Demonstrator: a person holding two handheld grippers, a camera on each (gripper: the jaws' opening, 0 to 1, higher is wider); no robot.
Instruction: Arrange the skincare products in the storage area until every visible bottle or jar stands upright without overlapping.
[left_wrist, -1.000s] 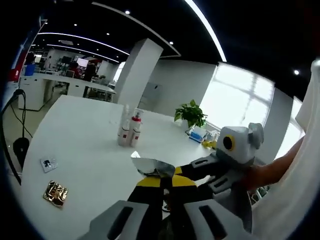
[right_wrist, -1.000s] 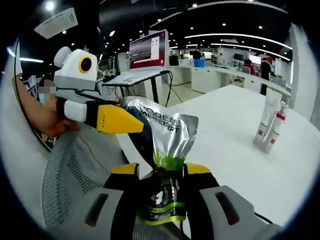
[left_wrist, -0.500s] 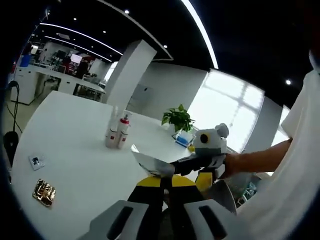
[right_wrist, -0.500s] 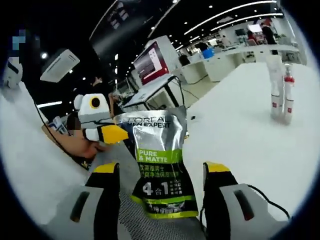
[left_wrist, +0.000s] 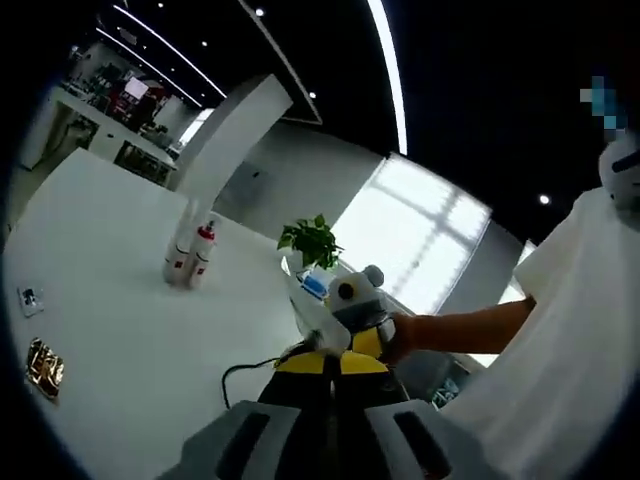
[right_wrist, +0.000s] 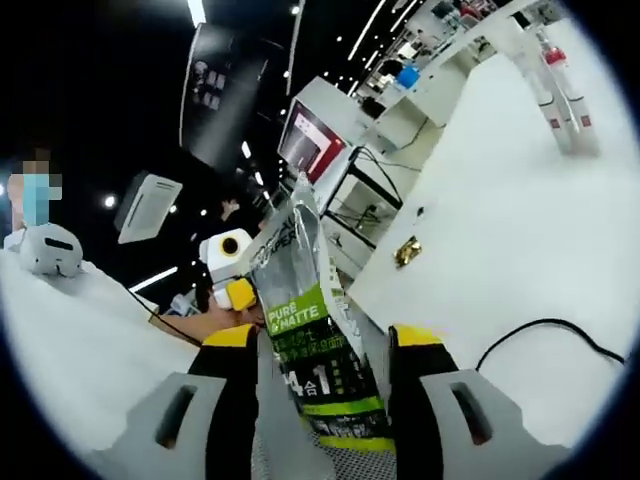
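Note:
A silver sachet, green-labelled "PURE & MATTE" (right_wrist: 312, 345), hangs in the air off the table's edge. My left gripper (left_wrist: 325, 358) is shut on its upper corner (left_wrist: 312, 322); the same gripper (right_wrist: 232, 282) shows in the right gripper view, held by a hand. My right gripper (right_wrist: 322, 350) is open, its jaws standing either side of the sachet's lower part. The right gripper (left_wrist: 355, 300) also shows in the left gripper view beyond the sachet. Two white bottles (left_wrist: 188, 258), one red-capped, stand upright side by side far out on the white table (left_wrist: 110, 320); they appear again (right_wrist: 560, 90) at the upper right.
A small gold packet (left_wrist: 44, 366) (right_wrist: 407, 250) and a small white card (left_wrist: 28, 298) lie on the table. A black cable (right_wrist: 545, 332) runs across its near part. A potted plant (left_wrist: 310, 240) stands at the far edge. A laptop on a stand (right_wrist: 312, 140) is beside the table.
My right gripper, shut on the sachet's bottom a second ago, has opened and let it go. The left gripper keeps its hold. Both views have tilted upward.

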